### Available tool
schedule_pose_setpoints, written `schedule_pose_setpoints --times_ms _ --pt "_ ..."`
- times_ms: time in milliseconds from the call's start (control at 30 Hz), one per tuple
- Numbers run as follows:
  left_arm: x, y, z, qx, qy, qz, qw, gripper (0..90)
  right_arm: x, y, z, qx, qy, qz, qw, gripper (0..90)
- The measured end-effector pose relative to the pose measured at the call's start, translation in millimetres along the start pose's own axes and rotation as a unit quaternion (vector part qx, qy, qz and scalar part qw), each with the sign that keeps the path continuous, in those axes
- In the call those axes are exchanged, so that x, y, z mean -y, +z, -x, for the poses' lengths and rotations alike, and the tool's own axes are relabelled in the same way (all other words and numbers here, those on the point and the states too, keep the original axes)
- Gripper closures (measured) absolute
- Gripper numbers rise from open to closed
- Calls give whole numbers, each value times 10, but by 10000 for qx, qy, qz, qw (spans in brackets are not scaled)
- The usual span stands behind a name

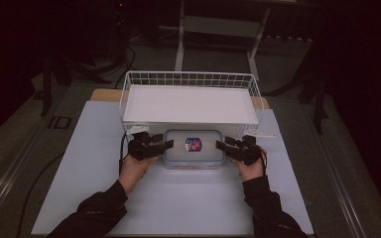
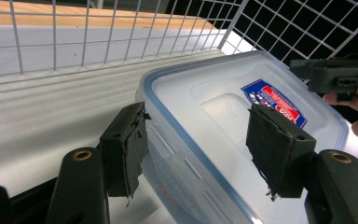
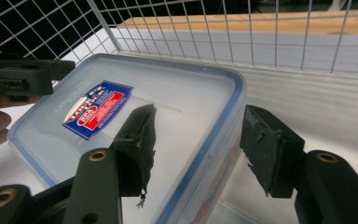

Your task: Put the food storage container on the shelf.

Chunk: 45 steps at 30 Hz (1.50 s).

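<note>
**Box gripped at both ends, slip risk high**

High view: the box (image 1: 194, 148) is lying flat on the worktop (image 1: 178, 198), just in front of the basket (image 1: 190, 101) and nearly touching its front wall. Its long axis is running left to right, parallel to that wall, with the lid and label (image 1: 193, 144) facing up. The left tool (image 1: 166, 144) is closing in on the box's left end and the right tool (image 1: 220, 146) on its right end.

Left gripper view: the left tool (image 2: 200, 140) is standing open, one jaw outside the box's (image 2: 242, 140) end wall and the other over the lid beside the label (image 2: 276, 102). Neither pad is clearly pressing yet.

Right gripper view: the right tool (image 3: 198, 140) is likewise standing open, straddling the rim of the box (image 3: 135, 121), one jaw over the lid, one outside.

Judging from this, each tool is catching just a thin rim of smooth plastic, so the box could be slipping or tilting if the two sides are lifting unevenly. With the basket (image 3: 242, 32) so close behind, a low lift could be knocking the box against the wire.
</note>
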<state>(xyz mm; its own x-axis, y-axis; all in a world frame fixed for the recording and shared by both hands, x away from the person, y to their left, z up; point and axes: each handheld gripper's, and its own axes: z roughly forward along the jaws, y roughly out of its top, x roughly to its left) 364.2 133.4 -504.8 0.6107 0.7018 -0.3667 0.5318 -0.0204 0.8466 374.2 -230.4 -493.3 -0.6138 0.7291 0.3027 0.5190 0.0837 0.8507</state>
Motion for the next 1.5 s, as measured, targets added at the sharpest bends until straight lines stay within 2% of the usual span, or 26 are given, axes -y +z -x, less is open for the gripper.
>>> schedule_pose_setpoints --times_ms 67,133,167,233,267,300,333,433,533,600,667,700,733,767,833,867,933,1100,1133,1167,1233,1333,1500 --pt "-2 -31 16 46 26 21 10000 353 1 -31 -28 -14 -67 23 10000 436" --pt "2 -66 36 88 187 43 9998 306 2 -75 -66 -73 -80 86 9999 440" --pt "8 -89 49 109 198 79 9997 302 4 -100 -91 -113 -69 111 9999 444" --pt "30 -134 77 190 187 144 9995 257 15 -145 -157 -186 -107 175 9996 449" --pt "48 -159 118 176 37 176 9997 235 22 -163 -194 -242 -138 173 9995 451" --pt "57 -172 114 221 86 166 9996 204 30 -177 -237 -257 -201 182 9993 458" --pt "68 -187 125 173 168 159 9996 176 37 -190 -278 -298 -256 174 9991 459" --pt "94 -246 170 134 358 183 9991 149 62 -210 -398 -434 -323 152 9984 472" --pt "121 -320 196 203 358 201 9989 143 116 -198 -526 -635 -389 20 9972 510" --pt "141 -362 208 271 325 203 9989 139 157 -180 -589 -643 -473 -56 9968 548" --pt "151 -380 217 298 295 160 9990 131 187 -161 -629 -686 -525 -132 9962 571" --pt "161 -403 240 383 223 18 9990 131 212 -145 -658 -720 -569 -192 9956 595" --pt "172 -412 272 410 245 -95 9988 43 249 -118 -702 -749 -647 -297 9946 631" --pt "184 -430 300 377 303 -106 9988 0 279 -96 -735 -779 -713 -381 9937 676" --pt "201 -458 338 407 348 -132 9985 0 325 -42 -780 -789 -827 -575 9918 767" --pt "201 -458 338 407 348 -132 9985 0 325 -42 -780 -789 -827 -575 9918 767" --pt "235 -515 379 468 325 -51 9984 0 380 26 -813 -741 -820 -798 9907 895" --pt "291 -589 385 427 327 61 9985 0 408 136 -825 -549 -916 -882 9904 898" --pt "314 -605 386 369 342 128 9987 0 407 157 -816 -586 -872 -889 9905 898" --pt "342 -622 396 298 376 228 9986 0 408 176 -810 -565 -873 -881 9907 898" --pt "365 -640 406 247 507 263 9981 0 406 202 -808 -526 -880 -871 9909 898" --pt "364 -658 379 260 408 338 9983 0 379 232 -786 -462 -860 -816 9919 898" --pt "378 -654 347 173 382 364 9985 0 325 328 -761 -425 -811 -804 9926 898"
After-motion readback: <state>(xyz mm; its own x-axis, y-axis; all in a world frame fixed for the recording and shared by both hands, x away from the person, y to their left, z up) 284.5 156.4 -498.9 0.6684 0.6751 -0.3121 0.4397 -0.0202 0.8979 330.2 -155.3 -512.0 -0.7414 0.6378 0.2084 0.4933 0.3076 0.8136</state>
